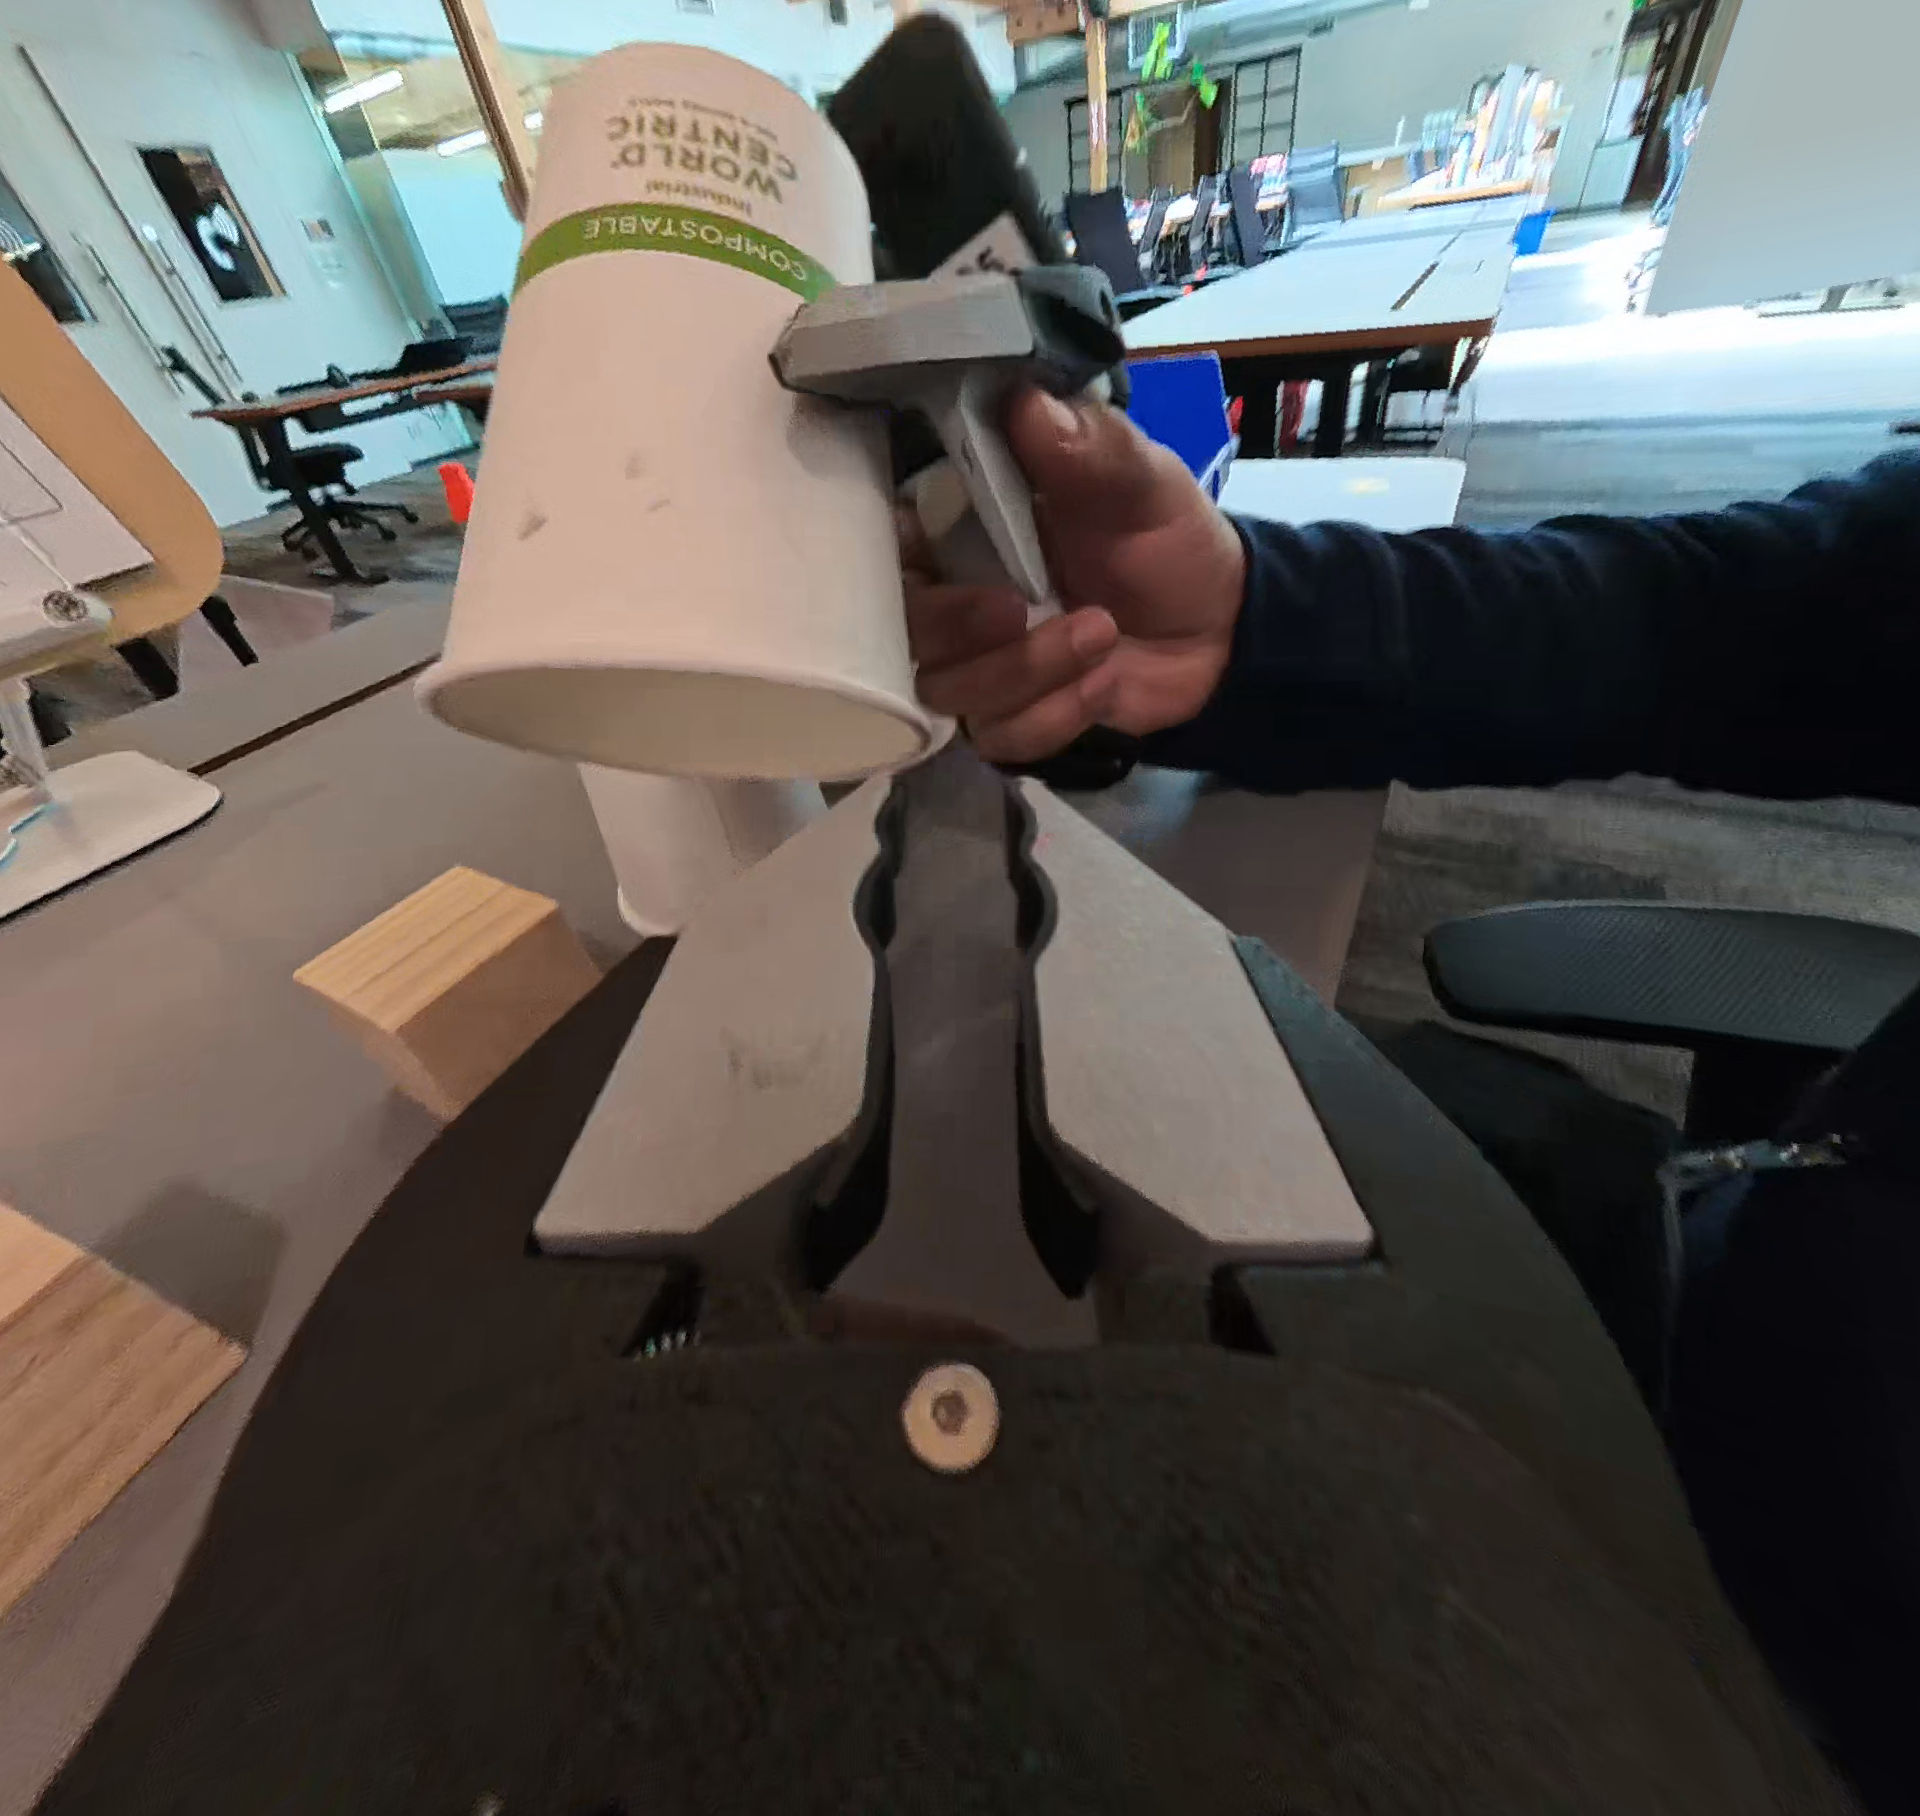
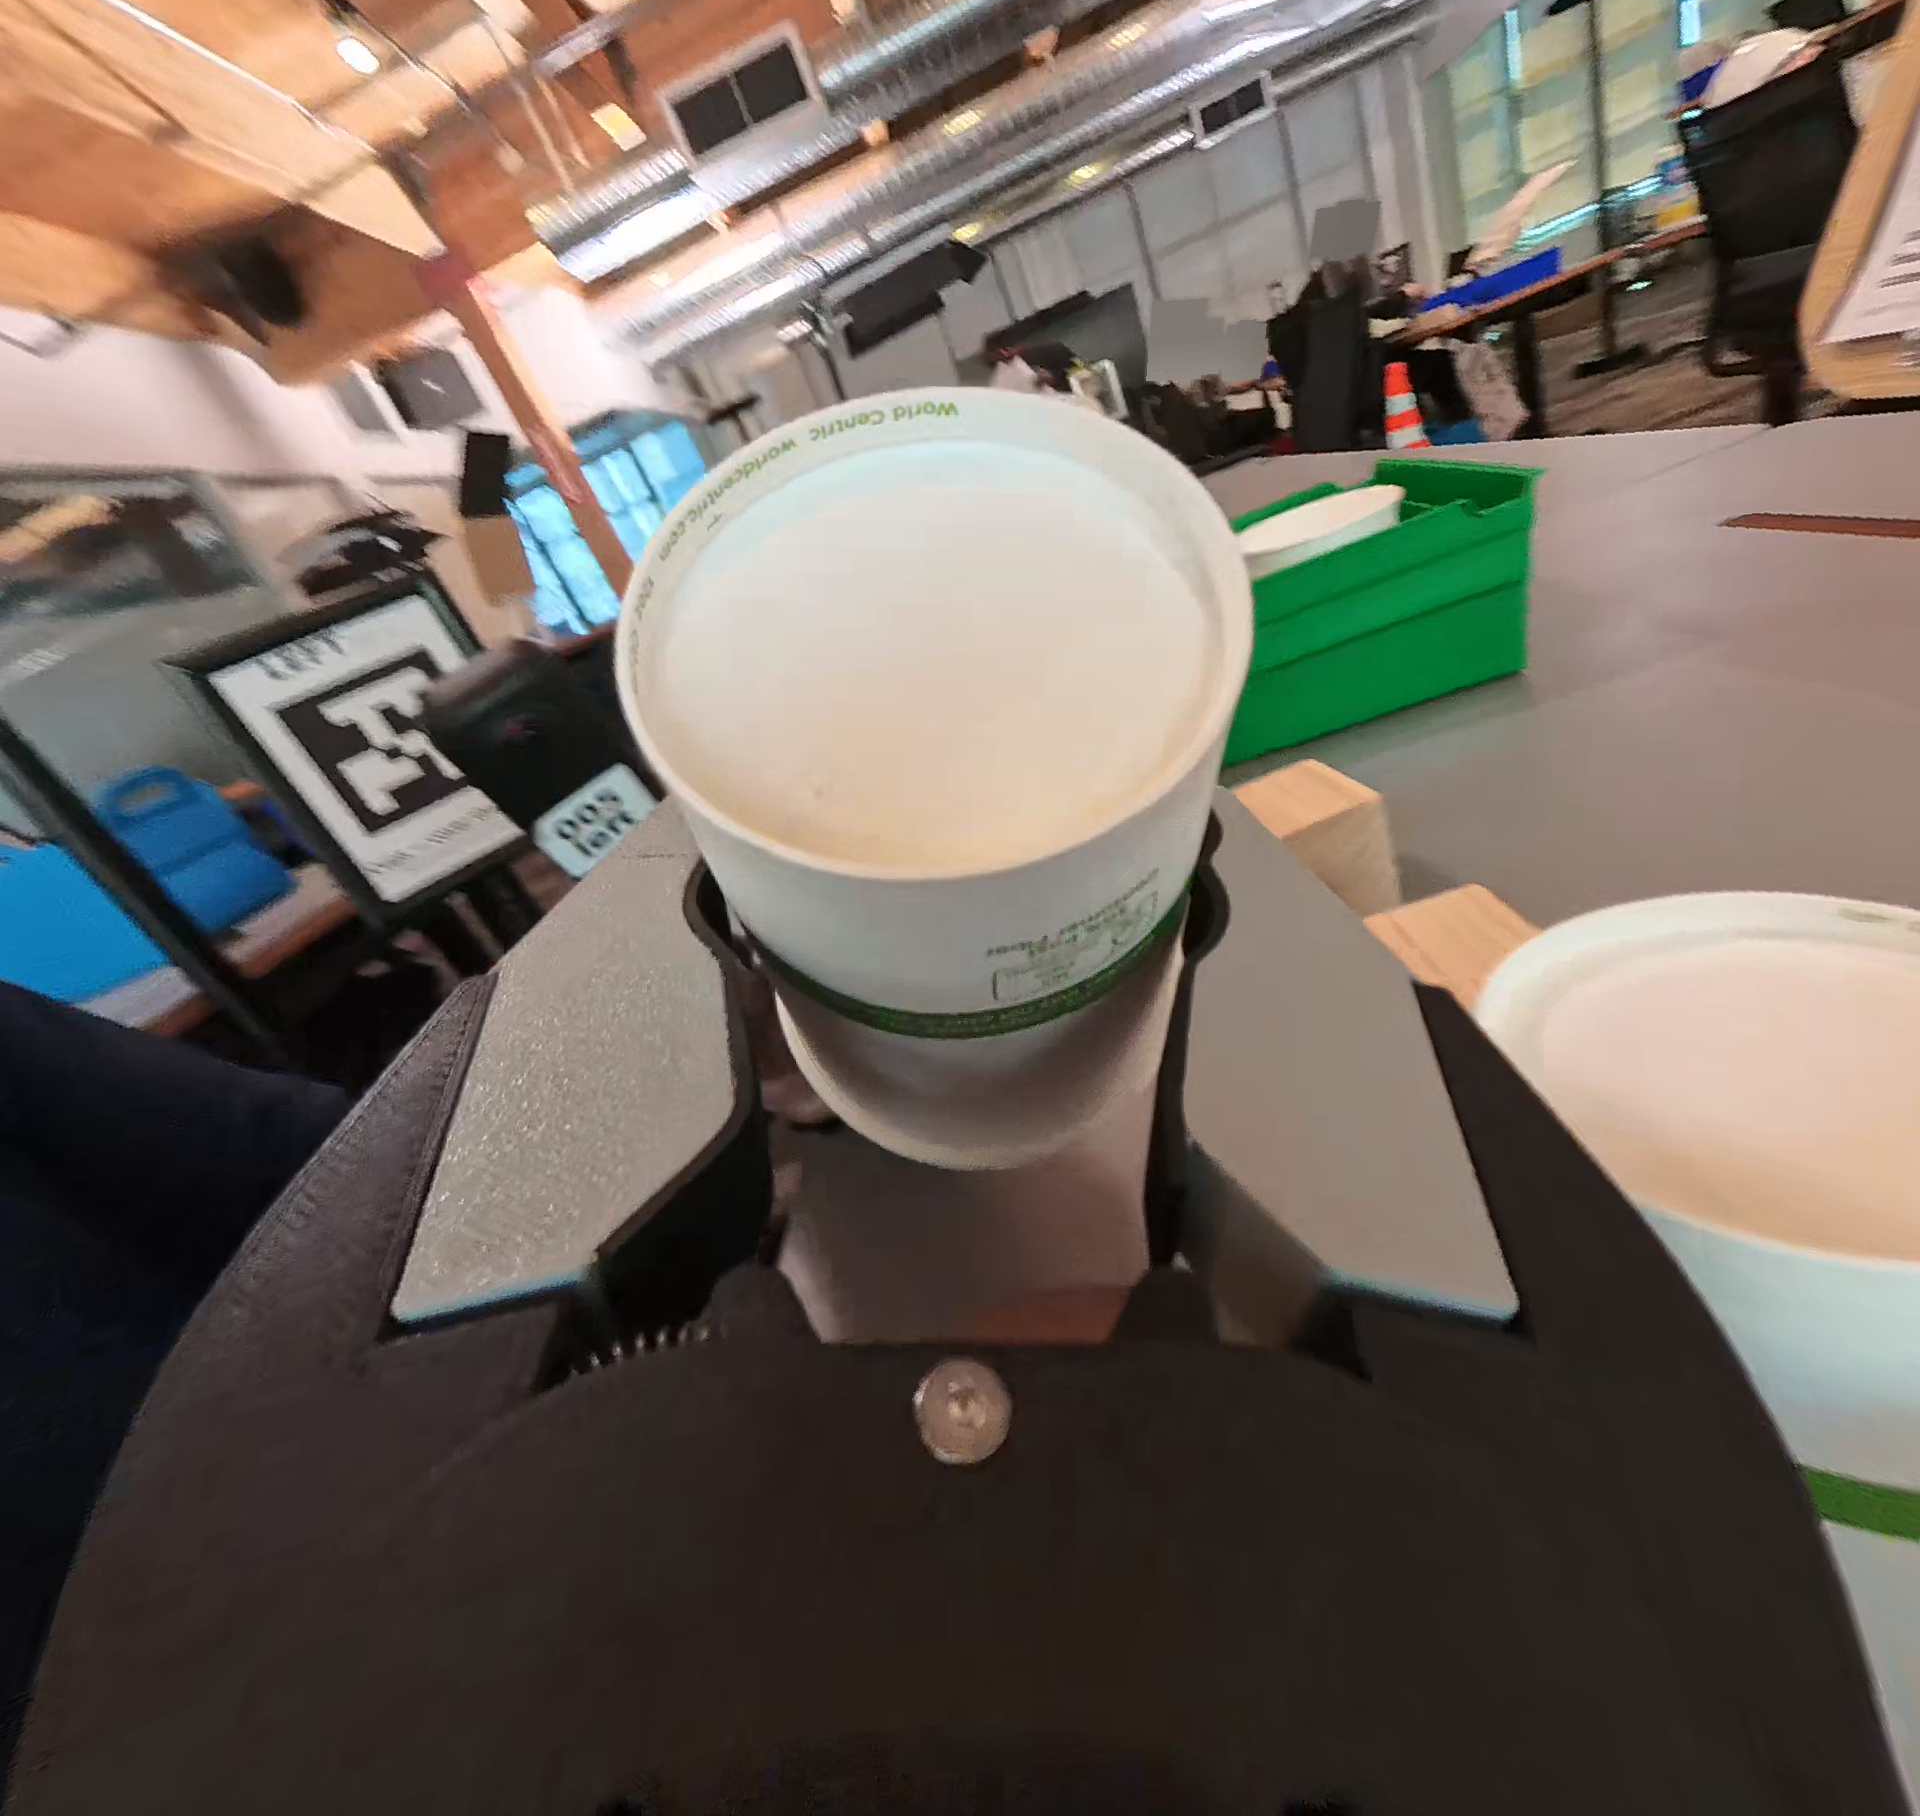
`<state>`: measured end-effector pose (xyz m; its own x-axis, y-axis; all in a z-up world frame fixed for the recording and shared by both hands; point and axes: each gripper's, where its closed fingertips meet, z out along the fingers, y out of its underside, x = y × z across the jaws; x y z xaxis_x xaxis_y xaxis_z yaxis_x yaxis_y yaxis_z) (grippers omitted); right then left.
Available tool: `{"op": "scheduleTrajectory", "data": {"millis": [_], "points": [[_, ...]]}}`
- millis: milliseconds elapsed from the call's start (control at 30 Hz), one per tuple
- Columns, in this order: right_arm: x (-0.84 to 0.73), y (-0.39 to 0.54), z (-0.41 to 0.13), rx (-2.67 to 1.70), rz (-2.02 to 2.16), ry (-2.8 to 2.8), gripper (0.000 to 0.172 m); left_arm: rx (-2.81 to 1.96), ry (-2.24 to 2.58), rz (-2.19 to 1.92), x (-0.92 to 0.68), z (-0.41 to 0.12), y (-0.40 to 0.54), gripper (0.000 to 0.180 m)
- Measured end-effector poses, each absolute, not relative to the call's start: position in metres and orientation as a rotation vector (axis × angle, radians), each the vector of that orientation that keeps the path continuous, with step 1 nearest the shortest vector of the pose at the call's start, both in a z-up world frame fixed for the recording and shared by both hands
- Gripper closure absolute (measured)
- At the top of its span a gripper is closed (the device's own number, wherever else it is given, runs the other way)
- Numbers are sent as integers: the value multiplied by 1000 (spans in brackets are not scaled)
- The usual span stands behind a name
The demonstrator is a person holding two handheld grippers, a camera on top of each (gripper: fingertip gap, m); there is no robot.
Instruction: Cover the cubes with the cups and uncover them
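White paper cup (image 2: 935, 779) gripped in right claw (image 2: 956, 935); left claw (image 1: 956, 893) slightly parted, bare.

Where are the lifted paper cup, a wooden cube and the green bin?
Lifted paper cup (image 1: 665, 478): left wrist view, its white side wall.
Wooden cube (image 1: 447, 977): left wrist view, its top face.
Green bin (image 2: 1382, 644): right wrist view, its front wall.

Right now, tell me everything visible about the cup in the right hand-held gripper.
The paper cup is white with a green band and printed writing, its wall faintly dented. It is upside down and tilted, its open rolled rim facing down, lifted clear of the grey table. The right hand-held gripper clamps its wall near the band, fingers on both sides. Its inside looks empty.
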<state>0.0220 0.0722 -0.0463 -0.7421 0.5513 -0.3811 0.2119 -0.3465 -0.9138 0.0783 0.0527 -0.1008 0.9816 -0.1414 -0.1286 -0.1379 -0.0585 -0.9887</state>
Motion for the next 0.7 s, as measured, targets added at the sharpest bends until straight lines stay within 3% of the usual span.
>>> {"op": "scheduleTrajectory", "data": {"millis": [200,300,700], "points": [[14,67,-67,-991,1917,-1747,84,-1730,4,281,30,-96,31,112],[15,58,-74,-959,1867,-1800,84,-1758,-29,359,27,-92,37,96],[36,31,-73,-775,1917,-1908,84,-1844,43,253,49,-124,81,85]]}}
